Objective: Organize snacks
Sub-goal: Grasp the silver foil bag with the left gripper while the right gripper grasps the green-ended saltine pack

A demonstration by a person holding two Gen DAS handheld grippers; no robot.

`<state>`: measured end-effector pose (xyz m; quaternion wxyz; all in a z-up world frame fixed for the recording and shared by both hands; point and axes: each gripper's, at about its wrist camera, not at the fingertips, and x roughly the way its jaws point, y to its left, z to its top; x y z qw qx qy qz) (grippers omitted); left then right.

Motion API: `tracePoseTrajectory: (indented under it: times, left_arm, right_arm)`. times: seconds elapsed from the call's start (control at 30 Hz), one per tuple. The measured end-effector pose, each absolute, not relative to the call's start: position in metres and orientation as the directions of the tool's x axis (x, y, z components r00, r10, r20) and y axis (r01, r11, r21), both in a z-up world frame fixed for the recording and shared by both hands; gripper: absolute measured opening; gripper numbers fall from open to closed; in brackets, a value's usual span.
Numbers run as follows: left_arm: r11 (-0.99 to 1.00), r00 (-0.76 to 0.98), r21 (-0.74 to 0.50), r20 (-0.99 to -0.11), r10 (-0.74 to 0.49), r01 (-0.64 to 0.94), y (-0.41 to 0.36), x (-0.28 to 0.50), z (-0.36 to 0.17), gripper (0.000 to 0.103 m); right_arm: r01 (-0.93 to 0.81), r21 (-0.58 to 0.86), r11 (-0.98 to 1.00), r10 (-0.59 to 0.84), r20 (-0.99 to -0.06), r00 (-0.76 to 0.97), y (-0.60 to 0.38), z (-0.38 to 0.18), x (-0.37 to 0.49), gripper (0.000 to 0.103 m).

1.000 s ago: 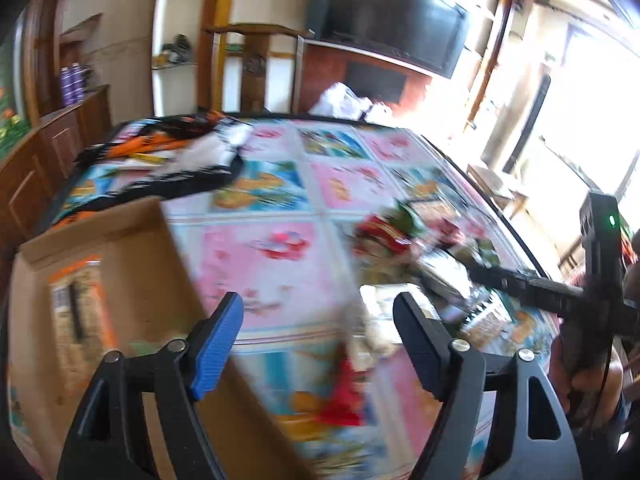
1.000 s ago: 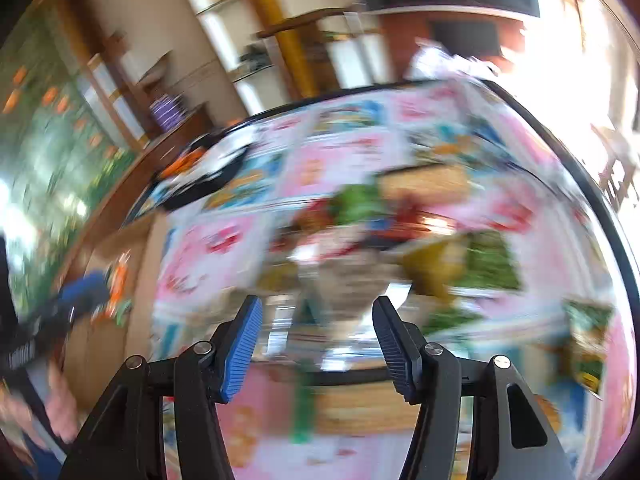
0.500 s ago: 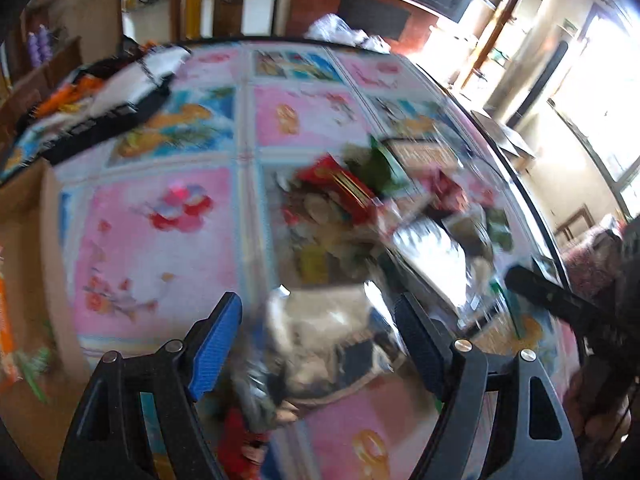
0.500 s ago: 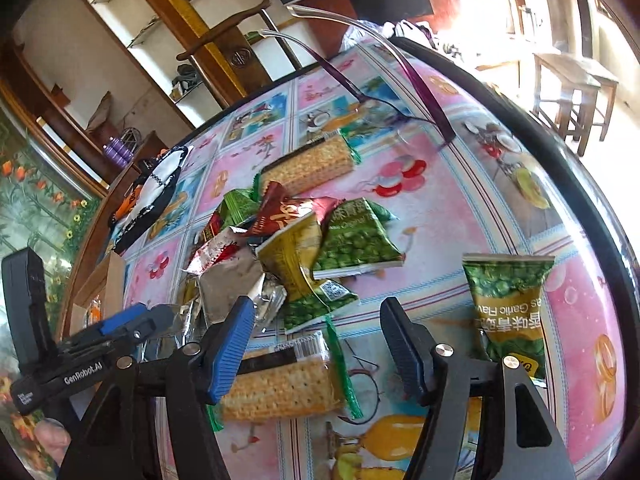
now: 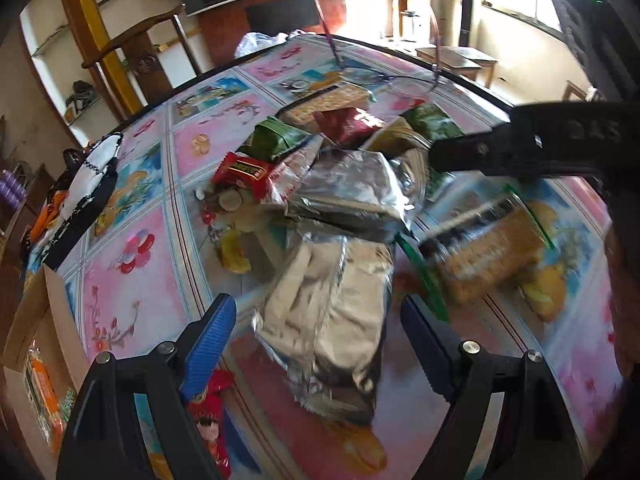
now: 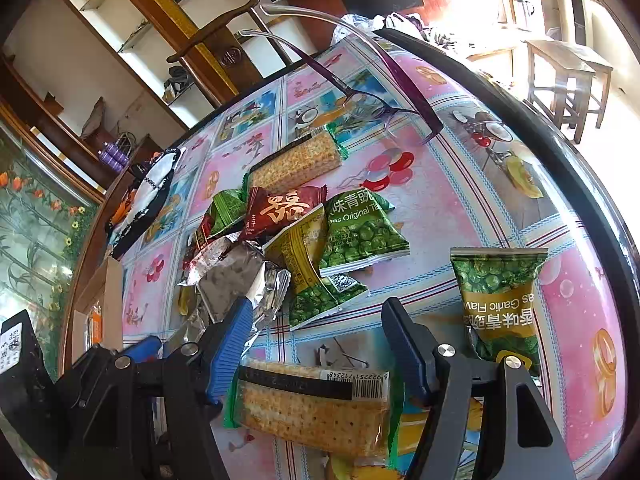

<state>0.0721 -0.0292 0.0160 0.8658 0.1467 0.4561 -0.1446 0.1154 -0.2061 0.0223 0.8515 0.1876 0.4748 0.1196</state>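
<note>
In the left wrist view, the left gripper (image 5: 316, 328) fills the lower part of the frame with its jaws spread wide, having just been opening; its ribbed blue pads (image 5: 208, 344) stand either side of a crinkled silver foil packet (image 5: 332, 320), without pressing on it. A second, flatter foil pouch (image 5: 352, 192) lies just above it at mid frame, glossy and creased. To the right, a clear-wrapped cracker pack (image 5: 492, 256) with green ends looks blurred beneath the black arm of the right gripper, which crosses in from the right edge. Beyond, toward the upper middle, sits the snack heap: a small red packet (image 5: 244, 172), a leaf-green pouch (image 5: 276, 140) and a dark red pillow bag (image 5: 348, 124). At the lower left edge stands an open cardboard box (image 5: 56, 312) holding an orange-wrapped pack (image 5: 44, 392).

In the right wrist view, the right gripper (image 6: 316, 344) is also open, jaws just widened, with the same cracker pack (image 6: 316, 412) low between them, its grid-textured biscuits and barcode strip plain to see; the pads are not clamped on it. A green pea bag (image 6: 500, 304) lies alone at the right. Two more green pea bags (image 6: 360, 228) and a yellow-green one (image 6: 308, 264) overlap at centre. Purple-framed spectacles (image 6: 376, 108) rest at upper centre on the glossy, patterned tablecloth (image 6: 448, 200).
</note>
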Motion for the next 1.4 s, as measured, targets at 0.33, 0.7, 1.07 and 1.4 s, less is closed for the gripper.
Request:
tracePoseTrajectory:
  times: [0.33,0.7,1.07,1.4]
  left_arm:
    - [0.927,0.571,0.128,-0.814,-0.105,0.353,-0.033,0.079,0.01,0.064]
    - [0.922,0.579,0.139,-0.808,-0.104,0.361,-0.028,0.075,0.009,0.063]
    - [0.944,0.563,0.096,-0.82,-0.104,0.315,-0.012,0.087,0.008,0.065]
    - [0.952,0.572,0.08,-0.813,-0.11,0.297,-0.013,0.086,0.009,0.058]
  right_arm:
    - [-0.048,0.414,0.909,0.382,-0.779,0.497,-0.199,0.015,0.119,0.075]
    - [-0.314,0.284,0.906,0.402,-0.808,0.431,-0.165,0.014,0.073,0.086]
    - [-0.424,0.109,0.899,0.316,-0.832,0.456,-0.159,0.009,0.056,0.088]
    - [-0.472,0.03,0.881,0.296,-0.812,0.503,-0.146,0.011,0.049,0.05]
